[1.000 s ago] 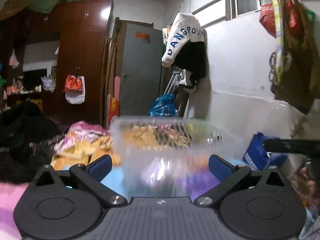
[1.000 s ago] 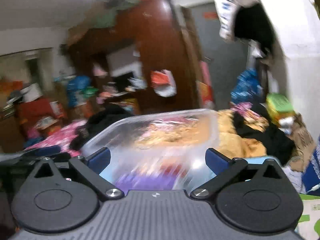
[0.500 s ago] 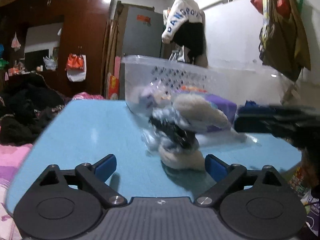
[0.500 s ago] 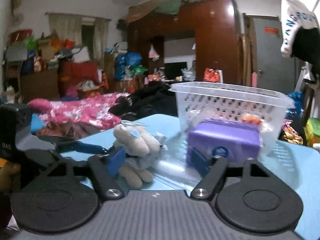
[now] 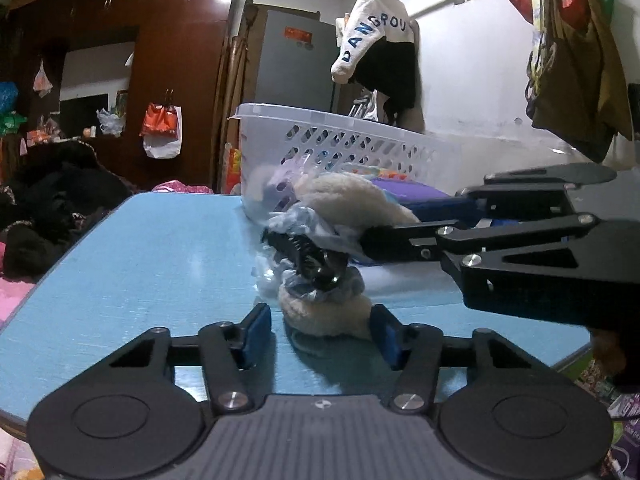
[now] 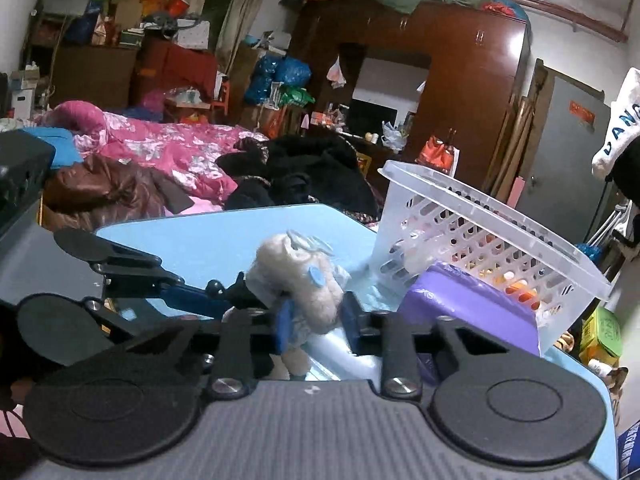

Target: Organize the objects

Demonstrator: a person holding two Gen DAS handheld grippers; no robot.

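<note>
A cream plush toy (image 5: 340, 200) in crinkled clear wrap stands on the blue table (image 5: 160, 248), in front of a clear plastic basket (image 5: 320, 140). My left gripper (image 5: 320, 336) has the toy's lower end between its blue pads. Its jaws are closing, and a gap still shows at the left pad. My right gripper (image 6: 316, 322) reaches in from the right in the left wrist view and is shut on the toy's (image 6: 304, 292) middle, its jaws still tightening. In the right wrist view the left gripper (image 6: 236, 292) comes in from the left, level with the toy.
A purple box (image 6: 468, 308) lies beside the toy against the basket (image 6: 480, 216), which holds several small items. Beyond the table are a bed with pink bedding (image 6: 160, 148), dark clothes (image 6: 304, 176), a wooden wardrobe (image 5: 172, 60) and hanging bags (image 5: 572, 60).
Both grippers were wide open around the basket. They dropped towards the table and the toy. The right one closed on the toy and the left one narrowed around its lower end.
</note>
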